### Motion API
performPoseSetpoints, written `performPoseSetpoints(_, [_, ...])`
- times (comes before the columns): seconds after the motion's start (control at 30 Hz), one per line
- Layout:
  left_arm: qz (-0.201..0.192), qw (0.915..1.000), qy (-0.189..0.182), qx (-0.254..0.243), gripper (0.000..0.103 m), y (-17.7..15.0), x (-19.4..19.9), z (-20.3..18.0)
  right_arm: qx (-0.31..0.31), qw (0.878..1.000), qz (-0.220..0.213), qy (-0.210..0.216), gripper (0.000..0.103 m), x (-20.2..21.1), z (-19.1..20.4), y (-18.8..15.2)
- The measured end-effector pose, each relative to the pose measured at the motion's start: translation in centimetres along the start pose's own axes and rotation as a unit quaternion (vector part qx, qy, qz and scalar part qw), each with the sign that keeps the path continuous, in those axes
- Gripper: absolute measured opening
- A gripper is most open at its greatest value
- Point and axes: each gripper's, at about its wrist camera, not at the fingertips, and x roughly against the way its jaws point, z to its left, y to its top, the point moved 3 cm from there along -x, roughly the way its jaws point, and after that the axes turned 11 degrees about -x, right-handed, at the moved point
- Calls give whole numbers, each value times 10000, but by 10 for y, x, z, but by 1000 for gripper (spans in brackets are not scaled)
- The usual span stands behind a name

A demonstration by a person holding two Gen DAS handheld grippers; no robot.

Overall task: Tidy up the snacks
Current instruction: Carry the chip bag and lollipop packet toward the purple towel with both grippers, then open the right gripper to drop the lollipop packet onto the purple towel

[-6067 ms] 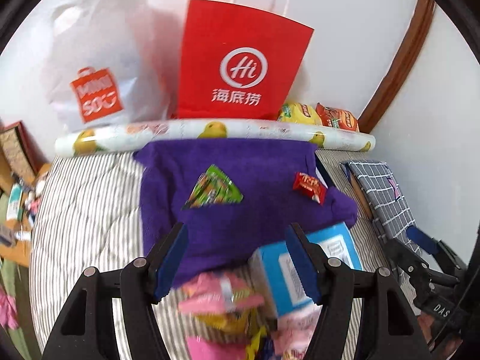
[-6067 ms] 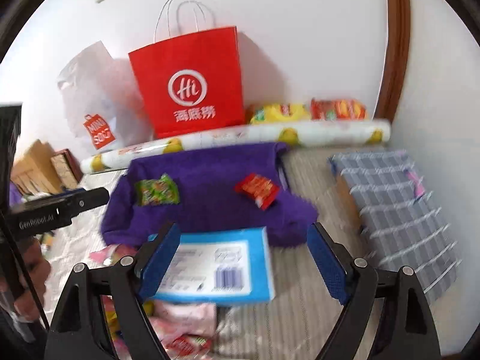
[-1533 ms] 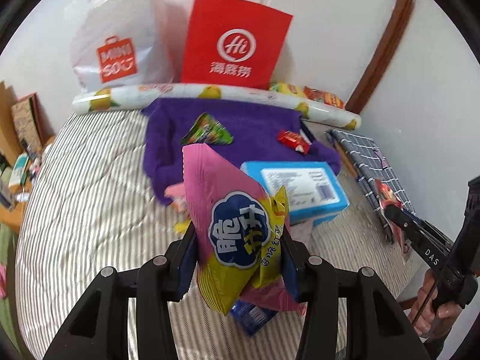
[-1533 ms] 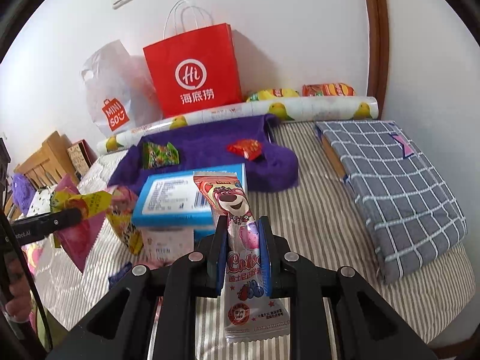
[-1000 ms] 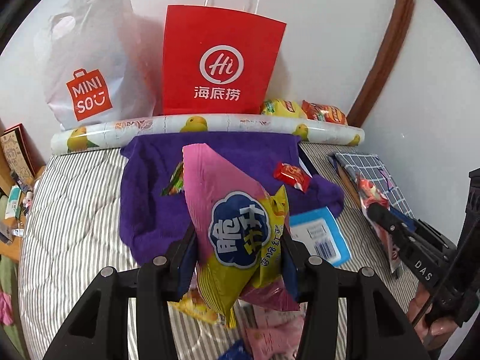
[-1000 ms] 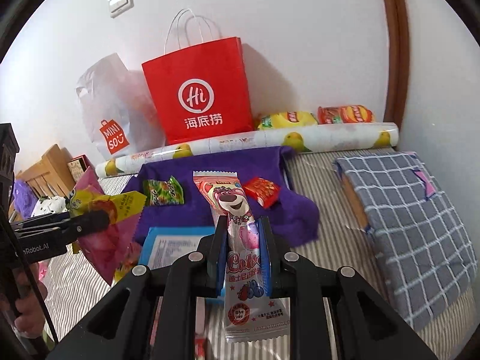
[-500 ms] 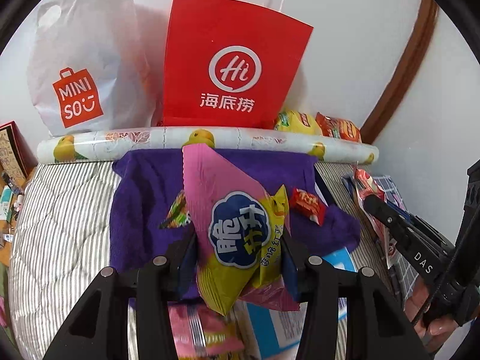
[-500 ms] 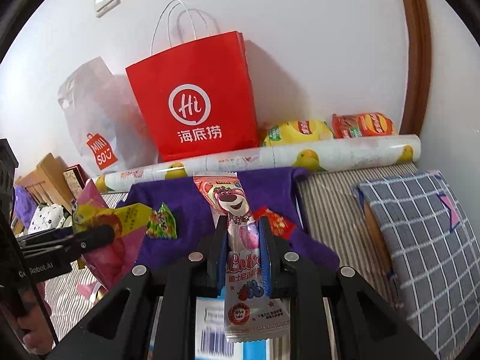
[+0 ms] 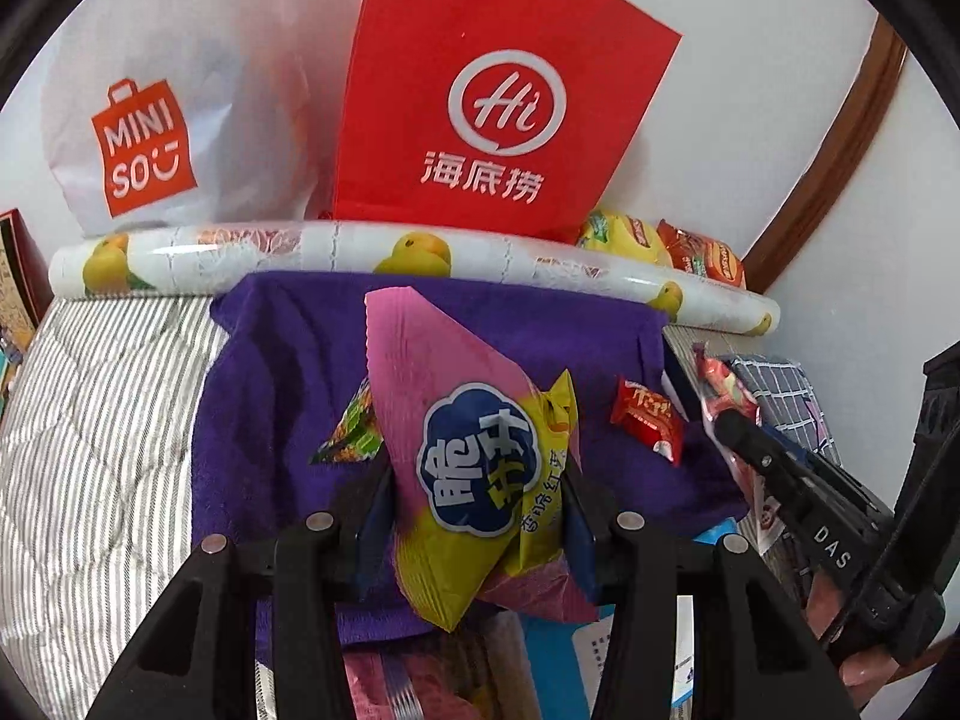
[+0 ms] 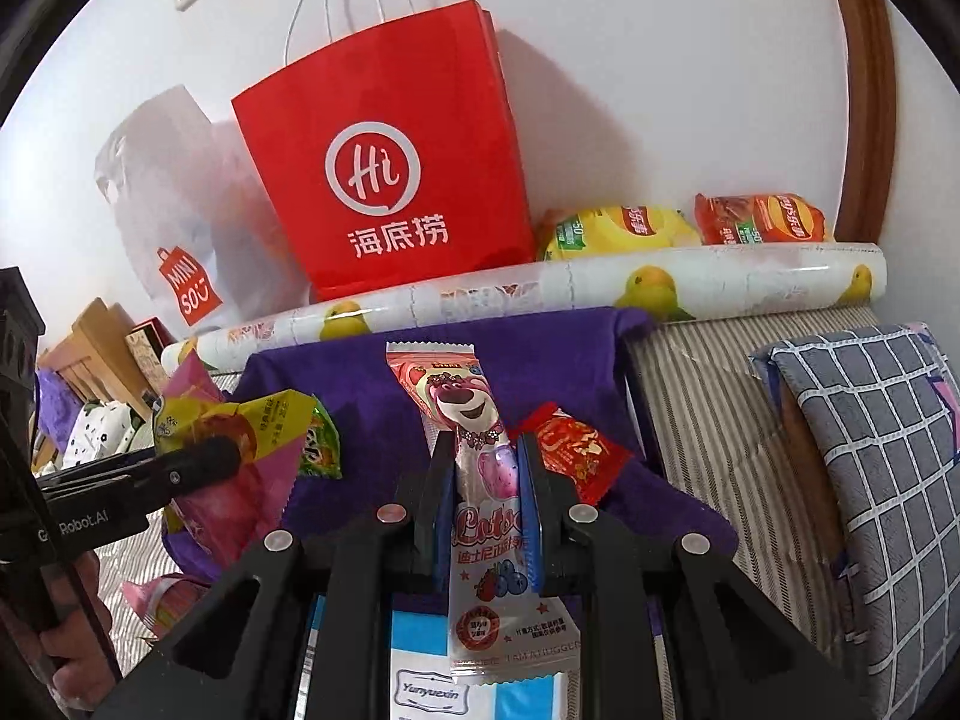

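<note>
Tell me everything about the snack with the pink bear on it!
The bear snack is a long, thin, shiny plastic packet, sealed with crimped ends. A pink bear face sits near the top, pink lettering and berries lower down. The right gripper is shut on its middle, holding it upright above the purple towel and a blue box. Only the gripper's pads touch it. A small red packet lies on the towel just to its right.

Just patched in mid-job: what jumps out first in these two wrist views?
The big red paper bag stands against the wall, behind the fruit-print roll. In front lies the purple towel. Over it, the left gripper clamps a pink-and-yellow snack bag, and the right gripper clamps a bear-print candy packet.
</note>
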Motion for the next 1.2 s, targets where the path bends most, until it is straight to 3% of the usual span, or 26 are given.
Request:
performPoseSetpoints(0.6, [-106, 9997, -28, 211, 46, -5, -1, 9, -41, 9997, 181, 184, 20, -18, 3, -10])
performPoseSetpoints(1.2, [33, 9989, -103, 458, 47, -7, -10, 18, -14, 9988, 486, 5, 23, -34, 3, -17])
